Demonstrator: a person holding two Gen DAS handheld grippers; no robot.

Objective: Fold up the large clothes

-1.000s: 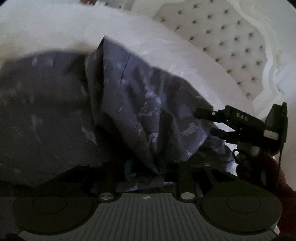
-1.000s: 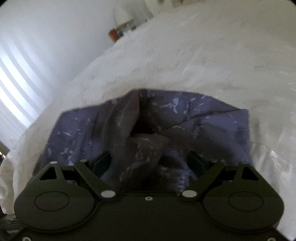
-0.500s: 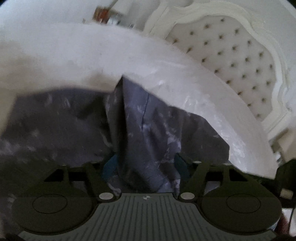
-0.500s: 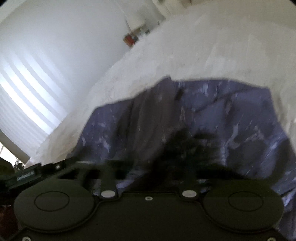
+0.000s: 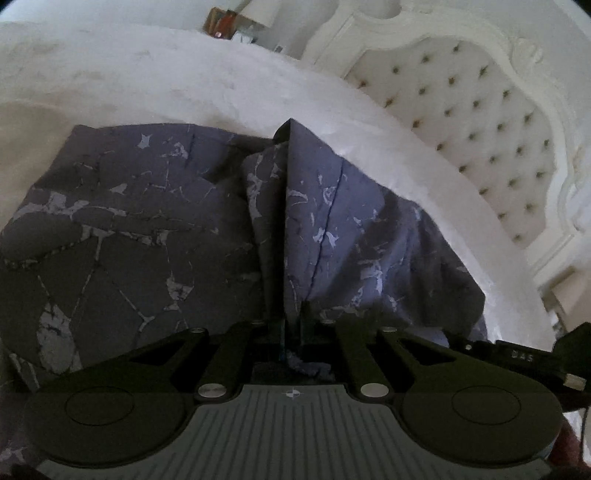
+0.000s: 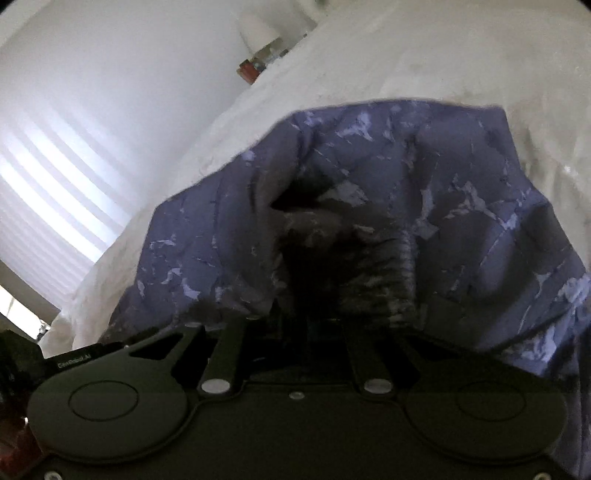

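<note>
A large purple-grey garment point(image 5: 147, 229) with a pale cracked pattern lies spread on a white bed point(image 5: 184, 81). My left gripper point(image 5: 291, 325) is shut on a raised fold of it, and the cloth stands up in a sharp ridge from the pinch. In the right wrist view the same garment point(image 6: 461, 206) bunches over my right gripper point(image 6: 310, 321), with a gathered elastic band just right of it. The right jaws are drawn close and opening slightly, with cloth between them. The cloth hides their tips.
A white tufted headboard point(image 5: 480, 122) rises at the right of the bed. A lamp and small items point(image 5: 240, 22) stand on a bedside stand at the far side. A bright window with blinds point(image 6: 48, 177) is left. White bedding point(image 6: 406, 55) surrounds the garment.
Both grippers have sunk toward the bed with the cloth. The left jaws have shut tight on the fold. The right jaws have drawn in from wide open onto bunched cloth.
</note>
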